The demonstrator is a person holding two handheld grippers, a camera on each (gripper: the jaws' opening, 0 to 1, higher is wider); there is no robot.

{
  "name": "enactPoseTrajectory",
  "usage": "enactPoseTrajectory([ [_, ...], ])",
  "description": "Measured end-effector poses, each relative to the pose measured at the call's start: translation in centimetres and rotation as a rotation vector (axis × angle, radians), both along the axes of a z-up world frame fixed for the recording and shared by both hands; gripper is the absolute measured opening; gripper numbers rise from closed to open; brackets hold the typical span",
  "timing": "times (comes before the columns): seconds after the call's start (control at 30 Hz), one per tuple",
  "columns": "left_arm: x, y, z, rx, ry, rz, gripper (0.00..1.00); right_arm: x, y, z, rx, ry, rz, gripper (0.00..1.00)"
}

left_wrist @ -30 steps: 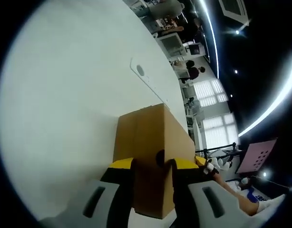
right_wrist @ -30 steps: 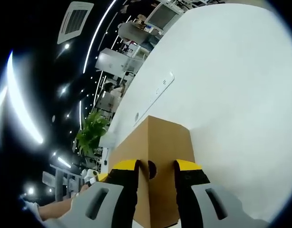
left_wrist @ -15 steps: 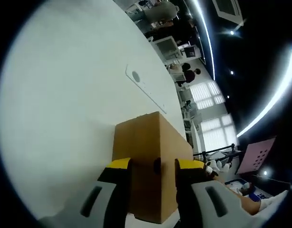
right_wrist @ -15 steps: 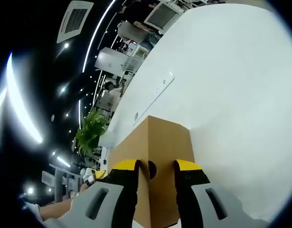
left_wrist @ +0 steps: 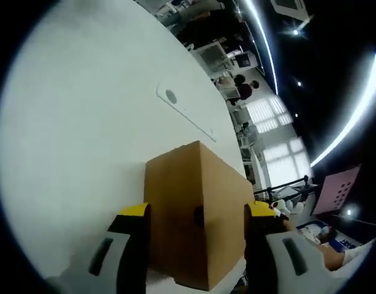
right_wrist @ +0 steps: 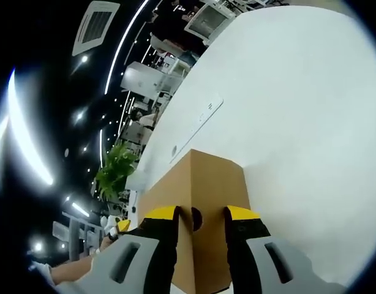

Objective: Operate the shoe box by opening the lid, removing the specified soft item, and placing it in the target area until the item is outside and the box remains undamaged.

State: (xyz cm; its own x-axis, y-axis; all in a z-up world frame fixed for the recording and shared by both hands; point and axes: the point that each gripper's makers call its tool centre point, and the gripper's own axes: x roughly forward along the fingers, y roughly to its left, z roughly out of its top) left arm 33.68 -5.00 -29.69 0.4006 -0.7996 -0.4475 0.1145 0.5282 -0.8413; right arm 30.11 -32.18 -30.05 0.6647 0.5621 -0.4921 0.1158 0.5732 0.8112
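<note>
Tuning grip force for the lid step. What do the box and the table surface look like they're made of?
Shoe box: plain brown cardboard by the look, matte, unprinted, with crisp folded edges and a round punched hole in its end face. Table: smooth, white, uniform surface with a soft sheen, probably laminate or painted board; the pictures cannot settle which. It has a flush rectangular plate set into it.

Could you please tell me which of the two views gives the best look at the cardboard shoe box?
The left gripper view: the shoe box sits larger there, with two faces and its far corner in sight between wide-set jaws of the left gripper. In the right gripper view, the shoe box is smaller, and the right gripper hides its near end.
</note>
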Motion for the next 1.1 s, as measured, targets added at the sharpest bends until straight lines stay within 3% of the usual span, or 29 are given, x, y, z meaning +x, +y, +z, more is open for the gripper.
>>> enactPoseTrajectory([
  [0.43, -0.8, 0.8, 1.8, 0.091, -0.104, -0.026, 0.71, 0.0, 0.1, 0.1, 0.009, 0.002, 0.007, 0.28],
  [0.63, -1.4, 0.7, 3.6, 0.193, -0.218, -0.089, 0.79, 0.0, 0.0, 0.0, 0.012, 0.001, 0.01, 0.28],
  [0.7, -1.8, 0.8, 3.4, 0.261, -0.235, -0.126, 0.82, 0.0, 0.0, 0.0, 0.014, 0.003, 0.012, 0.28],
  [0.9, -2.8, 0.6, 3.7, 0.403, -0.325, -0.238, 0.8, 0.0, 0.1, 0.0, 0.014, 0.011, 0.02, 0.28],
  [1.0, -3.0, -0.3, 5.0, 0.496, -0.447, -0.307, 0.82, 0.0, 0.1, 0.0, 0.021, 0.013, 0.021, 0.28],
  [1.1, -3.3, -1.2, 6.4, 0.505, -0.497, -0.322, 0.86, -0.1, 0.2, 0.1, 0.023, 0.015, 0.028, 0.28],
])
